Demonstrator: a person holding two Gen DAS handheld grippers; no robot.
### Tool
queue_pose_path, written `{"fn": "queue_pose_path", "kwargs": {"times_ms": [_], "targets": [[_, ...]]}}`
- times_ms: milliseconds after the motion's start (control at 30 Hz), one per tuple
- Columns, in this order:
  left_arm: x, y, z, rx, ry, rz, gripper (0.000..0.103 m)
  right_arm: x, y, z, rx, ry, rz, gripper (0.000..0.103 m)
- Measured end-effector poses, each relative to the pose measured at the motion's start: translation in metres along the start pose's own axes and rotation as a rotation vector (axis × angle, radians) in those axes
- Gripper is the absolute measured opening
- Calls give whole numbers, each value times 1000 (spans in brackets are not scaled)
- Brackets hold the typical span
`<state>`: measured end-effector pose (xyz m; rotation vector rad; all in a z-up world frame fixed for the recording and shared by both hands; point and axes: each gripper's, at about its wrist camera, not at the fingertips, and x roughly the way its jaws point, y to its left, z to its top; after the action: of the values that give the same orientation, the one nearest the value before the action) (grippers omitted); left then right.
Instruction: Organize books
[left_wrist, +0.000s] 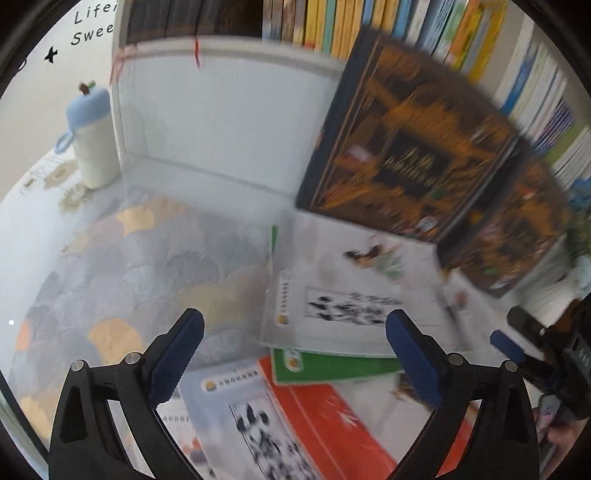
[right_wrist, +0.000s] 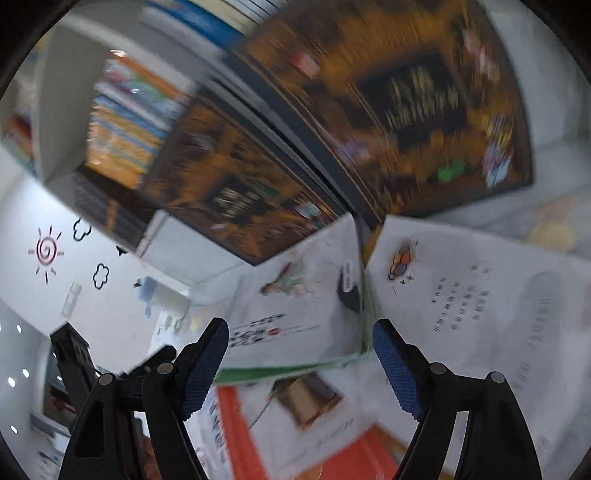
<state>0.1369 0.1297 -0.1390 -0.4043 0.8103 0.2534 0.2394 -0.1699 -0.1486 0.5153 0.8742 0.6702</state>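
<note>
Left gripper (left_wrist: 295, 354) jaws wide, empty. Right gripper (right_wrist: 301, 363) jaws apart, empty. Both over loose books (left_wrist: 354, 288) on the desk (left_wrist: 147, 258); dark brown books (left_wrist: 410, 147) lean against shelf (left_wrist: 229, 110).

Motion blur smears the print on the two dark brown-and-gold hardcover books (left_wrist: 413, 147) at my far right; their titles are unreadable. The orange paperback (left_wrist: 332, 417) nearest me is cut off by the frame edge.

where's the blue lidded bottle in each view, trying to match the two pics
Left wrist view: the blue-lidded bottle stands at the left edge, beside the white shelf's side panel.
Right wrist view: small and blurred, lower left of centre, against the white wall.
Shared landmark: the dark brown-and-gold book leaning in the shelf.
</note>
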Motion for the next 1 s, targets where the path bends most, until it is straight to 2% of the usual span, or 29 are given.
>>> {"fn": "queue_pose_path", "kwargs": {"times_ms": [133,167,233,300,400,600,767,833,900,1000], "targets": [[21,2,-15,28,38,-58,99,21,-13,-16,-19,7,-6,80],[23,5,-19,23,33,-79,99,18,-8,-22,-79,-30,-21,79],[34,10,-29,9,47,-138,98,19,1,-29,-160,-32,-59,79],[33,10,-30,21,25,-129,99,20,3,-34,-203,-61,-79,80],[32,11,-30,-1,7,-204,99,22,2,-35,-228,-74,-70,84],[38,-4,-29,59,26,-119,99,22,-6,-31,-193,-82,-22,85],[35,-4,-29,67,19,-101,99,24,-4,-31,-197,-80,-26,85],[31,-12,-30,107,4,-73,99,24,-4,-31,-197,-79,-25,85],[29,-25,-31,174,-4,-85,99,25,-3,-31,-199,-78,-27,85],[30,-30,-32,199,9,-77,99,27,0,-31,-215,-71,-35,88]]}}
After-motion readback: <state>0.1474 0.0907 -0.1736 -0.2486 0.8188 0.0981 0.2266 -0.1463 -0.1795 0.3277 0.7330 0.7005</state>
